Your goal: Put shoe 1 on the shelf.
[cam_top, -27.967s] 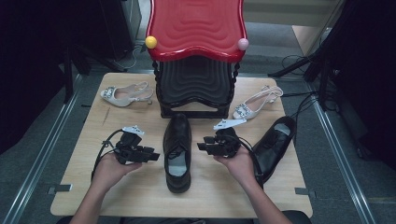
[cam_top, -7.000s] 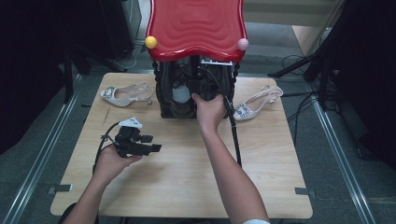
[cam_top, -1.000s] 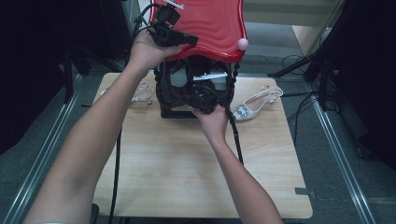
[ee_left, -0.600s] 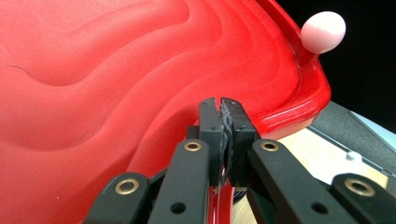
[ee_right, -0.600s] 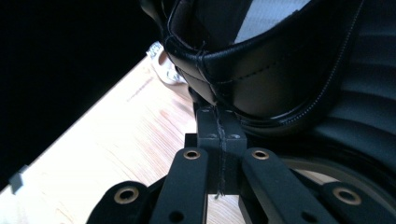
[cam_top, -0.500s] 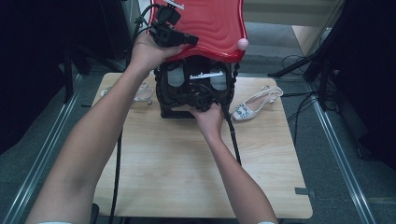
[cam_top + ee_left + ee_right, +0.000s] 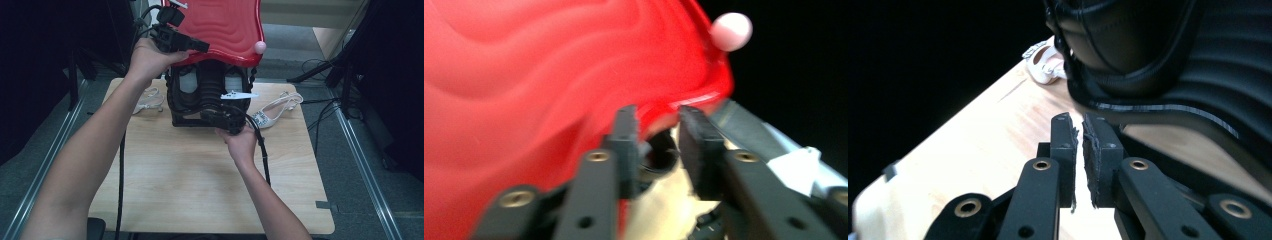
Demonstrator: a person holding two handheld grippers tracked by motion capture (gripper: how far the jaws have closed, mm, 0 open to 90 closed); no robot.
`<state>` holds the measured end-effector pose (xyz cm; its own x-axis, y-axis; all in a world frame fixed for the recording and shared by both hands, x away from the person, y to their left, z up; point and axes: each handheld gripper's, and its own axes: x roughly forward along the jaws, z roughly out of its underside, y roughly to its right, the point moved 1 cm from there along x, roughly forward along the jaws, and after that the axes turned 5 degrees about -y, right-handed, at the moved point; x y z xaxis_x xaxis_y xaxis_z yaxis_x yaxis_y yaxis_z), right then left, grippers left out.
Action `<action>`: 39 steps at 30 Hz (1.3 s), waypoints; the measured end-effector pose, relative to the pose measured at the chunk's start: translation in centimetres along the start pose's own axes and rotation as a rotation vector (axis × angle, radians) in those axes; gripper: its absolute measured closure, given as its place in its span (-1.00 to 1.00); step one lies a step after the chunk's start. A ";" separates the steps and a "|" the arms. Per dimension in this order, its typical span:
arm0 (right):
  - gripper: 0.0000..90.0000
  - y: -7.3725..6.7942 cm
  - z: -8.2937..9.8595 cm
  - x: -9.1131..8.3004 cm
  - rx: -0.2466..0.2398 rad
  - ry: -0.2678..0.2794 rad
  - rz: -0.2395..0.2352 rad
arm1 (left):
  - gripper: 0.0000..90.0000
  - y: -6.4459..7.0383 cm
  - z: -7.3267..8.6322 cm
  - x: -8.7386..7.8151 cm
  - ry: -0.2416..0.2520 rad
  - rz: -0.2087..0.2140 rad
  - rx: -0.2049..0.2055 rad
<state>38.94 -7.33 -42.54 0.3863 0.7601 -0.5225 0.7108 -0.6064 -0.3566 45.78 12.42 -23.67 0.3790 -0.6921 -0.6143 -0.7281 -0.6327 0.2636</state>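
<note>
Black shoe point(image 7: 1128, 45) cut off above the closed right hand-held gripper point(image 7: 1080, 127); left hand-held gripper point(image 7: 656, 125) blurred, apart.

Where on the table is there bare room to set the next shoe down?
The wooden table is bare across its near half, from the black rack down to the front edge, widest left of the right forearm. It is crowded at the back: a white sandal left of the rack, another sandal right of it, and the right tongs at the rack's base.
</note>
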 end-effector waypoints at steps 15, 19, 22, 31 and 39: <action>0.29 -0.4 4.7 -3.5 -0.060 -0.034 -0.020 | 0.02 3.5 4.0 -0.7 -0.043 -0.024 0.080; 0.25 0.3 5.8 -4.2 -0.038 -0.048 -0.020 | -0.03 3.2 5.3 -0.6 -0.054 -0.015 0.060; 0.21 1.0 6.4 -4.9 -0.032 -0.045 -0.007 | -0.04 2.8 6.5 -0.5 -0.049 -0.010 0.053; 0.16 2.7 8.2 -6.7 -0.022 -0.029 0.031 | -0.05 1.6 10.6 0.0 -0.040 -0.007 0.032; 0.13 3.8 9.5 -7.5 -0.026 -0.025 0.040 | -0.05 0.3 13.8 -0.1 -0.044 -0.023 0.007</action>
<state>33.13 -17.53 -47.29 0.4006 0.7290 -0.5550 0.7101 -0.6298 -0.3147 37.64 17.04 -33.77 0.3704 -0.6611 -0.6525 -0.7233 -0.6460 0.2439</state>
